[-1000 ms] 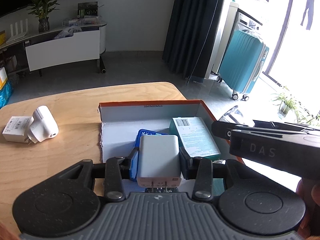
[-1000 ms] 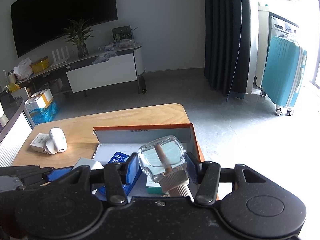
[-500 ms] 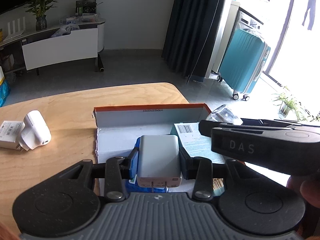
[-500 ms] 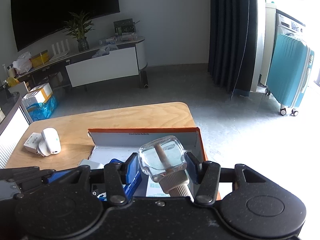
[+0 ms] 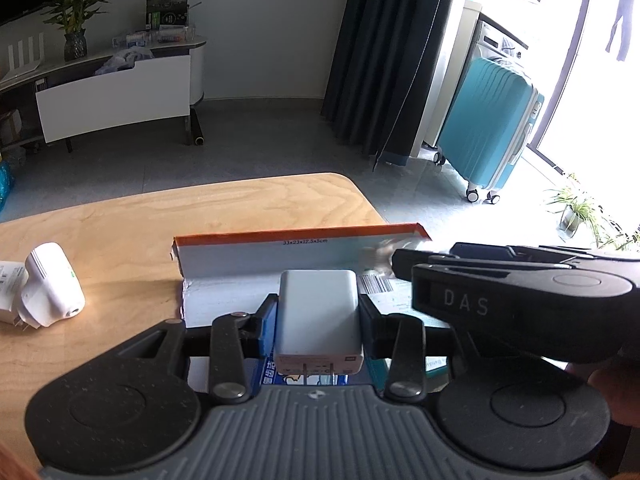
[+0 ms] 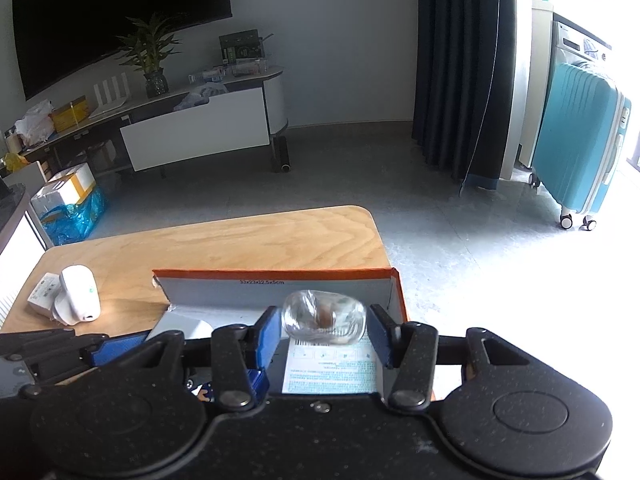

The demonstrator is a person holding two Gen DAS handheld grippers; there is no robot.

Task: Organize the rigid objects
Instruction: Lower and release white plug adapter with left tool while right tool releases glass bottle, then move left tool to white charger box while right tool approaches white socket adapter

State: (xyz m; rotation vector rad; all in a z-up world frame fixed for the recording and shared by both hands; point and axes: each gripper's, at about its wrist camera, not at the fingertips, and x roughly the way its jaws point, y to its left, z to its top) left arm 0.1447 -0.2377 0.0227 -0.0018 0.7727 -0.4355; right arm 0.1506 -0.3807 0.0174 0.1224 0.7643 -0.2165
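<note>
A wooden table (image 6: 248, 240) with a rounded far corner is seen, set on a grey floor (image 6: 360, 168). An open box (image 6: 276, 280) with an orange rim and white inner walls is placed on the table's right part, its far wall toward 12 o'clock. At 9 o'clock from the box, well apart, a white plug (image 5: 52, 284) is laid on the wood, touching a small white carton (image 5: 8, 292) on its left.
</note>
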